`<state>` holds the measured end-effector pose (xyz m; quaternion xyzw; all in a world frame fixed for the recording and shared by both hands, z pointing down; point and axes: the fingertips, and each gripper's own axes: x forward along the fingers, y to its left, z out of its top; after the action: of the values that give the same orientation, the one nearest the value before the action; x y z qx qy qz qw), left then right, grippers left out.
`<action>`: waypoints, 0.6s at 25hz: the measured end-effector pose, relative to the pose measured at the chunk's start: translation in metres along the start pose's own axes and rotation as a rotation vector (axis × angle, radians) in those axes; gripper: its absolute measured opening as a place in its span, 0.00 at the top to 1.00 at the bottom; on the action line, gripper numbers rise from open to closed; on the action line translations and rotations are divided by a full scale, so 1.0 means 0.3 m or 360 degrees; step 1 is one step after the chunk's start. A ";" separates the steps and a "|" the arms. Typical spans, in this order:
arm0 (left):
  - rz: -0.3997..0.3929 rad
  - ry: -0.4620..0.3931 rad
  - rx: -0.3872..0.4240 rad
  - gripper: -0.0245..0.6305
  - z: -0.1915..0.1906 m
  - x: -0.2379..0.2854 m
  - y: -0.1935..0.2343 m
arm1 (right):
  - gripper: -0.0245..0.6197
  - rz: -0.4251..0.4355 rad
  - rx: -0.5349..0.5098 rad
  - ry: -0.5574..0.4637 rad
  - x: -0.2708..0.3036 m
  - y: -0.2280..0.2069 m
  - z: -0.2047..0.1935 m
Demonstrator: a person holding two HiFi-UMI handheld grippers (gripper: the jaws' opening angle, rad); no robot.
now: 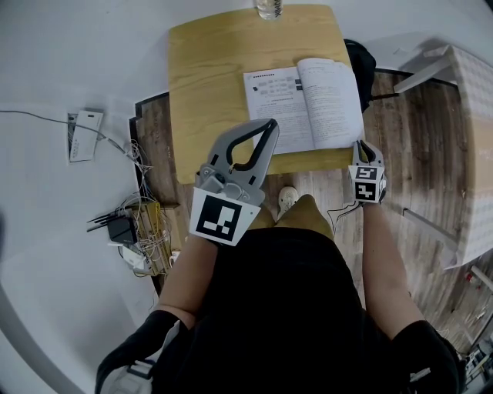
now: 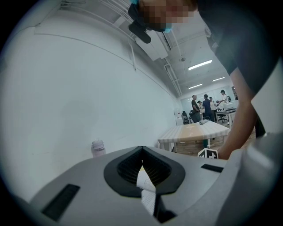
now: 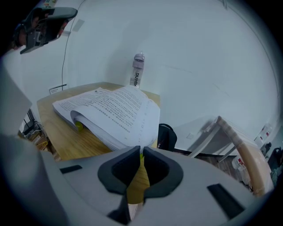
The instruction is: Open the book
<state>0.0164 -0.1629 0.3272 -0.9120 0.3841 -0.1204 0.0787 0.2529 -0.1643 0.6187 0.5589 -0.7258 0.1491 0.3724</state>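
Straight ahead at 12 o'clock, the wooden table [image 1: 200, 92] is filling the far half of the head view. The book [image 1: 304, 104] is lying on its near right part, already spread open with 2 printed pages facing up. Seen from the right gripper view, the right-hand block of pages is arching up instead of lying flat.

The left gripper [image 1: 269, 123] is hanging above the table's near edge, at the book's 7 o'clock, with its jaws pressed together on nothing. The right gripper [image 1: 363, 148] is tilting down at the book's 5 o'clock corner, its jaws drawn almost fully together. White page edge and green cover are showing in the slit between its tips, and I cannot tell whether any paper is being pinched. A small bottle [image 1: 269, 8] is standing at the table's far edge, at the book's 11 o'clock.

The opening is looking nearly done, but 3 things could be going wrong. The arched pages are looking springy and may be flopping back over. The corner is sitting close to the table's edge, so a tug toward 6 o'clock could be dragging the book off. If paper is caught, lifting could be creasing or tearing it.
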 end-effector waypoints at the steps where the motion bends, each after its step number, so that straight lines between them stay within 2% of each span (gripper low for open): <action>1: -0.0002 -0.0002 0.0001 0.96 0.001 0.001 -0.002 | 0.90 -0.0003 0.0010 -0.0003 0.000 -0.002 -0.002; 15: -0.0003 -0.0020 0.0005 0.96 -0.001 -0.002 0.000 | 0.90 -0.0022 0.0087 -0.0058 0.008 -0.013 -0.008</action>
<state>0.0160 -0.1624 0.3274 -0.9130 0.3825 -0.1154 0.0823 0.2570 -0.1657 0.6212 0.5766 -0.7242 0.1560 0.3446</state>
